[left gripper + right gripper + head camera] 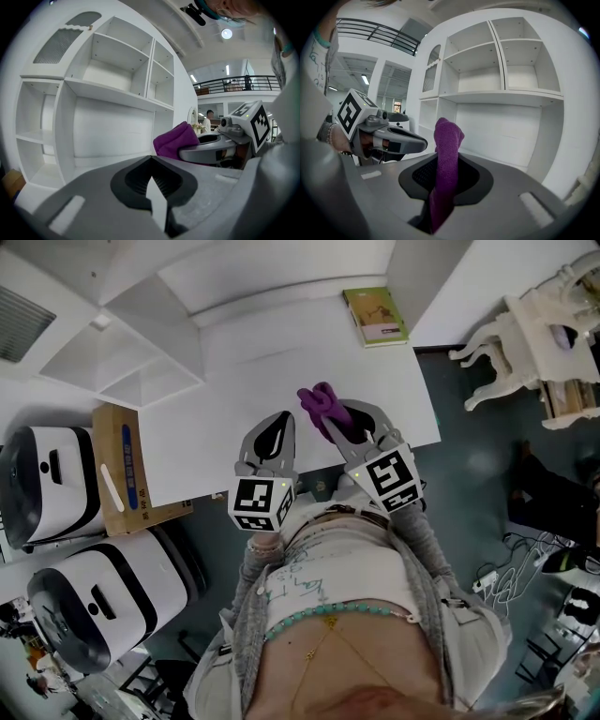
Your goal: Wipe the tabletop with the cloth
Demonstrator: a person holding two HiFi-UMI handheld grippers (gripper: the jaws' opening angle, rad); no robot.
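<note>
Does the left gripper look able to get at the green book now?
Probably, with a stretch: the left gripper is empty and shut, and the tabletop between is bare, though the book lies far, past the right gripper holding the cloth.

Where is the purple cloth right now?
In the head view, the purple cloth sticks out of the shut right tool, over the white tabletop near its front edge, just right of the left tool.
</note>
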